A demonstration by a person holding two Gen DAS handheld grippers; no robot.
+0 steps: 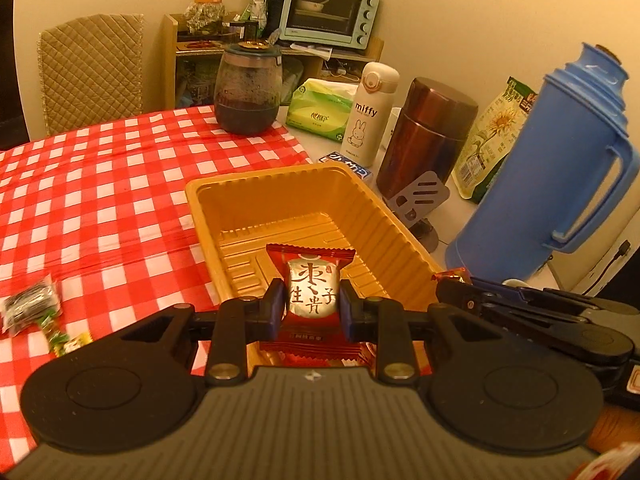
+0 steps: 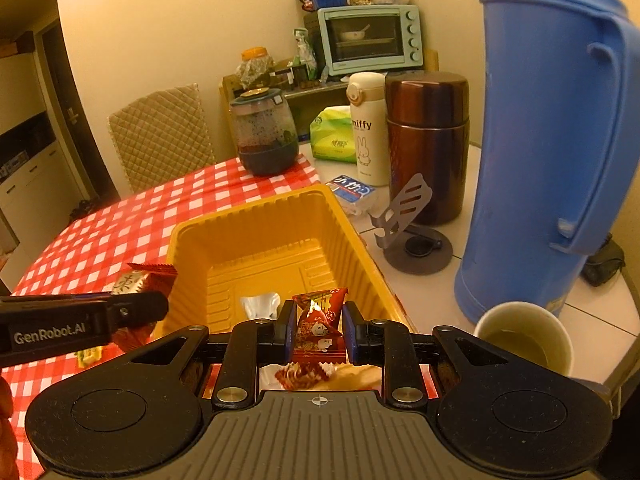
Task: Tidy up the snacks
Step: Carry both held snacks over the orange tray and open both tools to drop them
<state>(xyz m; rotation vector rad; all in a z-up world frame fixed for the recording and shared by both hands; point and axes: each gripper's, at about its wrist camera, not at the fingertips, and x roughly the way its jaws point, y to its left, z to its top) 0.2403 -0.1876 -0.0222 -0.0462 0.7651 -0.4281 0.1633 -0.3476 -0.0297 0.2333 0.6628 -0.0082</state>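
Pinching a red date packet (image 1: 312,292), left claw (image 1: 312,306) hangs over the yellow tray (image 1: 224,190) while right claw (image 2: 318,330) pinches a red candy (image 2: 318,320); crowded claws risk colliding, spilling outside.

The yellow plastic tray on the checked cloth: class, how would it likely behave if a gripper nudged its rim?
The yellow tray looks thin, with ribbed walls, so it probably flexes. It holds almost nothing, so it is likely light and would slide on the checked cloth rather than tip.

Home dining corner: checked tablecloth (image 1: 100,184), toaster oven (image 1: 328,10), thermos (image 1: 560,160)
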